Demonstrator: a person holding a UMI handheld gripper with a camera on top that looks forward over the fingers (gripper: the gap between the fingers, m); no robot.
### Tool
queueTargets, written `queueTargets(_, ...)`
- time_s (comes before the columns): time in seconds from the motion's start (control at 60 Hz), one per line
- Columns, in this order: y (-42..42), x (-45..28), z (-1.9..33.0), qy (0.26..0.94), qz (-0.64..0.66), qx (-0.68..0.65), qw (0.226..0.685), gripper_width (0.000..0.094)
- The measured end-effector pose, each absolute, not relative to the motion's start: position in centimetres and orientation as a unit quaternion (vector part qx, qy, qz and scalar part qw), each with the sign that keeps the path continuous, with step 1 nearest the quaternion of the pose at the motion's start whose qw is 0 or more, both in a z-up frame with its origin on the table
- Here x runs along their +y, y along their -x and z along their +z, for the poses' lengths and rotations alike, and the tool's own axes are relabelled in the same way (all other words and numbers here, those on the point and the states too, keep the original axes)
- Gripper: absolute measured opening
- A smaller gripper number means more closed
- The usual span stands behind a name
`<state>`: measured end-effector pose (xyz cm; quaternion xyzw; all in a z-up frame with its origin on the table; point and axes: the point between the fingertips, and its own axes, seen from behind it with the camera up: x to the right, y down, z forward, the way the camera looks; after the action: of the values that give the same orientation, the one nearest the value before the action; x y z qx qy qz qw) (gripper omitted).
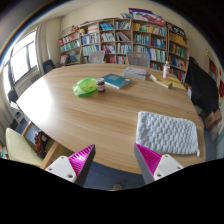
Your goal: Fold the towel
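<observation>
A light grey-white knitted towel [167,132] lies flat on the wooden table [100,110], near the table's front edge, just ahead of and to the right of my right finger. My gripper [112,160] hovers over the table's near edge with its fingers wide apart and nothing between them. The magenta pads [150,158] show on both fingers.
At the table's far side lie a green bag [85,87], a red-lidded jar [100,85], a blue book [115,81] and some small bottles [165,72]. Bookshelves [125,42] line the back wall. Chairs [22,145] stand at the left, a dark monitor [203,88] at the right.
</observation>
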<state>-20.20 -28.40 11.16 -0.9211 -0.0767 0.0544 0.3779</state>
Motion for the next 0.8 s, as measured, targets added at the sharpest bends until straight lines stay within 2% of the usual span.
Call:
queueTargets(0.217,13.6,-17.0,5.2,0.919,-0.009,-0.081,0.386,0.0817)
queueTargets(0.383,10.3,-13.7,-0.1,0.932,-0.021,-0.078,0.354,0.0781)
queueTargets(0.433,9.8,-14.2,-1.9,0.939,-0.025,-0.086,0.333,0.0726)
queueTargets(0.467,10.0,-13.5,-1.6,0.932,-0.009,-0.080,0.353,0.0662)
queueTargets(0.517,9.4,-13.5,-1.8,0.934,-0.002,-0.066,0.351,0.0549)
queueTargets(0.617,7.9,-13.0,-2.0,0.937,-0.018,-0.051,0.346,0.0205)
queueTargets(0.8,7.5,-12.8,-1.8,0.938,0.020,-0.032,0.346,0.0051)
